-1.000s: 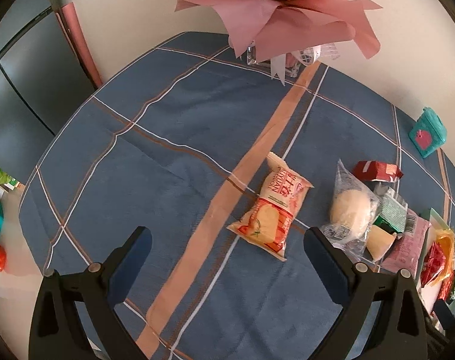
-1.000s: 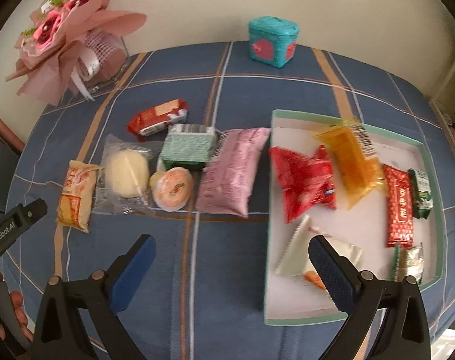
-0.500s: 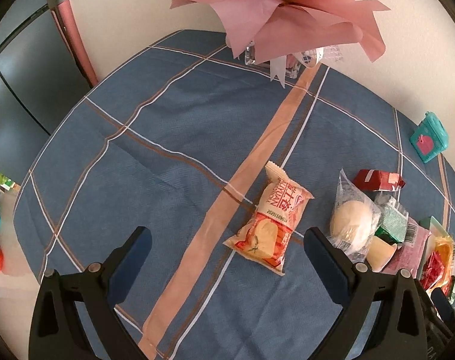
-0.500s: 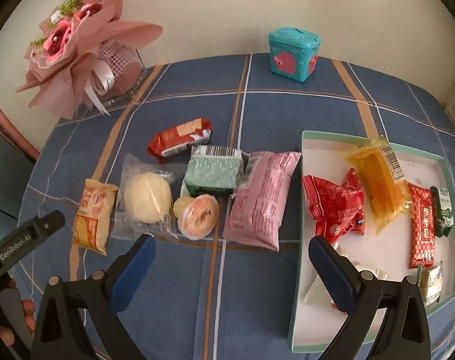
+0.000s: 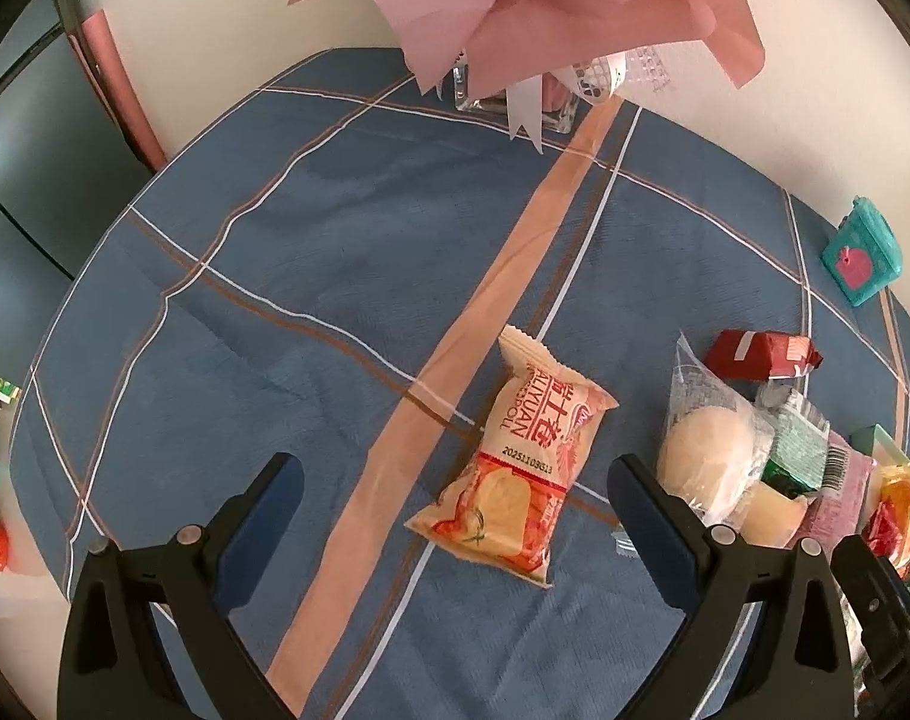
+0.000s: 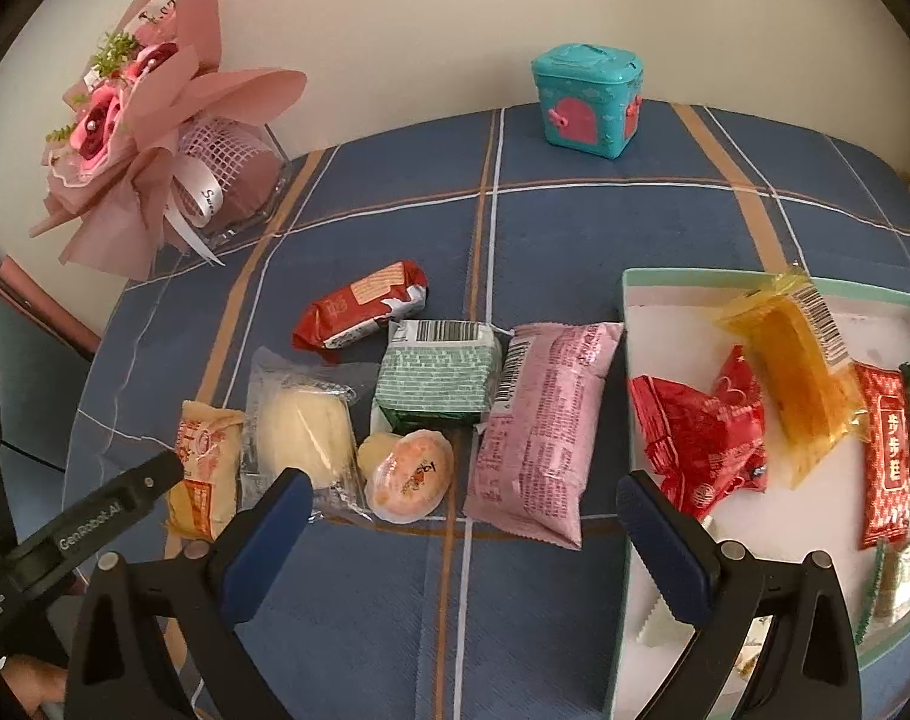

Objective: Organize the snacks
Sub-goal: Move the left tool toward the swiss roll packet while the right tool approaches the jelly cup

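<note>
Change since earlier frames: both cameras have drawn closer to the table; the orange-and-cream egg-roll packet [image 5: 517,459] now sits larger and squarely between the left gripper's fingers, and the tray has slid toward the right edge of the right wrist view.
Left gripper [image 5: 452,507]: spread wide, holding nothing, above the egg-roll packet.
Right gripper [image 6: 455,531]: spread wide, empty, over the tablecloth in front of the pink packet [image 6: 541,429].
Tray [image 6: 712,276]: rectangular, white floor, pale green rim; at the right of the table.
Tray contents: crinkled red foil packet [image 6: 703,441]; translucent orange packet [image 6: 793,381] with a barcode, leaning over the red one; slim red sachet [image 6: 886,453] with Chinese characters; small green-and-white sachets at the right and near edges, print too small to read.
Loose snacks on cloth: egg-roll packet, printed "2025110" date code and partly legible "LIYUAN"; clear-wrapped pale round bun [image 6: 305,429]; small sealed jelly cup [image 6: 410,474], orange lid; green brick-patterned packet [image 6: 437,381] with barcode; pink packet, dense small print, touching the tray's left wall; dark red wrapped bar [image 6: 362,312] behind them.
Tablecloth [image 6: 574,228]: blue woven fabric, tan and white stripes.
Background: teal tin [image 6: 586,99] with a pink door motif; pink paper bouquet [image 6: 155,138] in a clear glass holder.
</note>
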The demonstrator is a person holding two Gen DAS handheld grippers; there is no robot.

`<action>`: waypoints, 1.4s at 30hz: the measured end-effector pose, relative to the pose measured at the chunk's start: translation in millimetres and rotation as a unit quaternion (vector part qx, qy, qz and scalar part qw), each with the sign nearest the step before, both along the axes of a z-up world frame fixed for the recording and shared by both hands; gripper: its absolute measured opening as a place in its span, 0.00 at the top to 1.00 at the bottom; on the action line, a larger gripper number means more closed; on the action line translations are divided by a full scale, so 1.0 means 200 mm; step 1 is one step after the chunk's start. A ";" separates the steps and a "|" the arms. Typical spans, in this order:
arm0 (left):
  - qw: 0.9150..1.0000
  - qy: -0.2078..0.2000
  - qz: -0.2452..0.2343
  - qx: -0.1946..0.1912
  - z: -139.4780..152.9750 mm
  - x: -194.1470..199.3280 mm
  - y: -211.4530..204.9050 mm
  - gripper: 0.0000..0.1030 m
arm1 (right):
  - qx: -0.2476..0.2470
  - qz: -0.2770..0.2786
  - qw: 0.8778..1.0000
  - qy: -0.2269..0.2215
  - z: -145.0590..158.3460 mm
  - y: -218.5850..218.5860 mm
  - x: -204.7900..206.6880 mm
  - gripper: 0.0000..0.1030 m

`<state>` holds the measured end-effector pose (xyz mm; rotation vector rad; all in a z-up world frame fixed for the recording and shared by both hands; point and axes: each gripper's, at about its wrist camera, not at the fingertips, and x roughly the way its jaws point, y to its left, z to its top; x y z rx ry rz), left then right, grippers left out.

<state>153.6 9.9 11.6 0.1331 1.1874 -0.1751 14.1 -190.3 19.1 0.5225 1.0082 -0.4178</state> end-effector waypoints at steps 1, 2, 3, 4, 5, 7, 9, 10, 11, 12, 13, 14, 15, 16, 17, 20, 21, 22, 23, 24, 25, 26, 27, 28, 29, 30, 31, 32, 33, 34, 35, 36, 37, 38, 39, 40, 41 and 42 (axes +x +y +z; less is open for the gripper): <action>1.000 -0.001 0.000 0.004 -0.01 0.00 0.00 0.02 | -0.003 0.001 1.000 0.000 0.00 0.00 0.01 0.02; 1.000 -0.002 -0.001 0.008 -0.01 0.01 0.00 0.02 | -0.004 0.002 1.000 0.000 0.00 0.00 0.01 0.03; 1.000 -0.002 -0.002 0.009 -0.02 0.01 -0.01 0.02 | -0.006 0.003 1.000 0.000 -0.01 0.00 0.01 0.04; 1.000 -0.002 -0.003 0.009 -0.03 0.01 -0.01 0.02 | -0.006 0.002 1.000 0.001 -0.01 0.00 0.02 0.06; 1.000 -0.002 -0.003 0.008 -0.03 0.01 -0.01 0.02 | -0.004 0.001 1.000 0.002 -0.02 -0.01 0.02 0.07; 1.000 0.000 -0.003 0.000 -0.04 0.02 -0.01 0.02 | -0.003 -0.001 1.000 0.002 -0.02 -0.01 0.03 0.10; 1.000 0.002 -0.002 -0.009 -0.05 0.03 -0.01 0.02 | -0.003 -0.003 1.000 0.003 -0.03 -0.02 0.03 0.13; 1.000 0.002 -0.001 -0.012 -0.06 0.03 -0.01 0.02 | -0.002 -0.002 1.000 0.003 -0.03 -0.02 0.04 0.15; 1.000 0.003 0.000 -0.016 -0.07 0.04 -0.01 0.02 | -0.003 -0.003 1.000 0.004 -0.03 -0.03 0.04 0.17; 1.000 0.004 0.001 -0.019 -0.07 0.05 -0.01 0.02 | -0.008 -0.005 1.000 0.006 -0.03 -0.03 0.04 0.18; 1.000 0.004 0.004 -0.025 -0.08 0.05 0.00 0.02 | -0.014 -0.005 1.000 0.008 -0.03 -0.02 0.05 0.20; 1.000 0.004 0.006 -0.029 -0.08 0.06 0.00 0.02 | -0.018 -0.004 1.000 0.009 -0.03 -0.02 0.06 0.22; 0.999 0.004 0.009 -0.033 -0.08 0.06 0.00 0.02 | -0.018 0.001 1.000 0.008 -0.03 -0.01 0.07 0.23; 0.999 0.005 0.010 -0.036 -0.08 0.07 0.01 0.02 | -0.017 0.004 1.000 0.007 -0.03 0.00 0.07 0.25; 0.999 0.008 0.010 -0.040 -0.09 0.07 0.01 0.02 | -0.018 0.009 1.000 0.007 -0.03 0.01 0.09 0.27; 0.999 0.021 0.010 -0.041 -0.11 0.08 0.01 0.02 | -0.027 0.026 0.999 0.011 -0.03 0.05 0.13 0.32; 0.999 0.026 0.011 -0.040 -0.12 0.09 0.01 0.02 | -0.028 0.029 0.999 0.013 -0.04 0.07 0.14 0.33; 0.999 0.031 0.010 -0.040 -0.13 0.09 0.01 0.02 | -0.028 0.033 0.999 0.016 -0.05 0.08 0.16 0.34; 0.999 0.035 0.007 -0.041 -0.14 0.10 0.00 0.02 | -0.027 0.037 0.999 0.020 -0.06 0.09 0.17 0.36; 0.999 0.037 0.005 -0.039 -0.14 0.10 0.00 0.02 | -0.027 0.040 0.999 0.023 -0.08 0.10 0.18 0.38; 0.999 0.038 0.002 -0.035 -0.15 0.10 -0.01 0.02 | -0.027 0.043 0.998 0.028 -0.10 0.11 0.19 0.41; 0.999 0.038 -0.001 -0.032 -0.16 0.10 -0.02 0.02 | -0.027 0.044 0.998 0.031 -0.11 0.12 0.20 0.42; 0.999 0.039 -0.003 -0.030 -0.16 0.10 -0.03 0.02 | -0.027 0.044 0.998 0.033 -0.12 0.13 0.21 0.43; 0.999 0.040 -0.003 -0.031 -0.17 0.11 -0.03 0.02 | -0.028 0.044 0.998 0.037 -0.13 0.13 0.22 0.43; 0.999 0.043 -0.003 -0.033 -0.17 0.11 -0.04 0.02 | -0.029 0.044 0.998 0.038 -0.14 0.13 0.22 0.43; 0.998 0.045 -0.003 -0.034 -0.18 0.12 -0.04 0.02 | -0.030 0.043 0.998 0.040 -0.15 0.13 0.23 0.43; 0.998 0.046 -0.003 -0.034 -0.19 0.12 -0.04 0.02 | -0.030 0.043 0.998 0.042 -0.16 0.13 0.24 0.43; 0.998 0.048 -0.004 -0.032 -0.20 0.12 -0.05 0.02 | -0.029 0.042 0.998 0.045 -0.17 0.13 0.25 0.43; 0.998 0.050 -0.005 -0.030 -0.21 0.13 -0.05 0.02 | -0.030 0.042 0.998 0.047 -0.18 0.14 0.26 0.43; 0.998 0.052 -0.005 -0.027 -0.22 0.13 -0.05 0.02 | -0.031 0.043 0.997 0.049 -0.20 0.14 0.28 0.43; 0.998 0.054 -0.005 -0.026 -0.22 0.14 -0.06 0.02 | -0.032 0.044 0.997 0.052 -0.21 0.15 0.29 0.43; 0.998 0.056 -0.004 -0.024 -0.23 0.14 -0.06 0.02 | -0.033 0.045 0.997 0.055 -0.22 0.16 0.30 0.43; 0.998 0.058 -0.003 -0.023 -0.24 0.15 -0.06 0.02 | -0.034 0.045 0.997 0.057 -0.23 0.16 0.31 0.43; 0.998 0.059 -0.002 -0.022 -0.24 0.15 -0.06 0.02 | -0.036 0.045 0.997 0.059 -0.24 0.16 0.32 0.43; 0.998 0.060 -0.001 -0.021 -0.25 0.15 -0.06 0.02 | -0.038 0.045 0.996 0.063 -0.26 0.16 0.33 0.43; 0.998 0.061 -0.001 -0.022 -0.25 0.16 -0.06 0.02 | -0.038 0.045 0.996 0.064 -0.26 0.17 0.34 0.43; 0.998 0.062 -0.001 -0.023 -0.26 0.16 -0.06 0.02 | -0.039 0.045 0.996 0.066 -0.28 0.17 0.34 0.43; 0.998 0.062 -0.001 -0.023 -0.26 0.17 -0.07 0.02 | -0.040 0.045 0.996 0.068 -0.29 0.17 0.36 0.44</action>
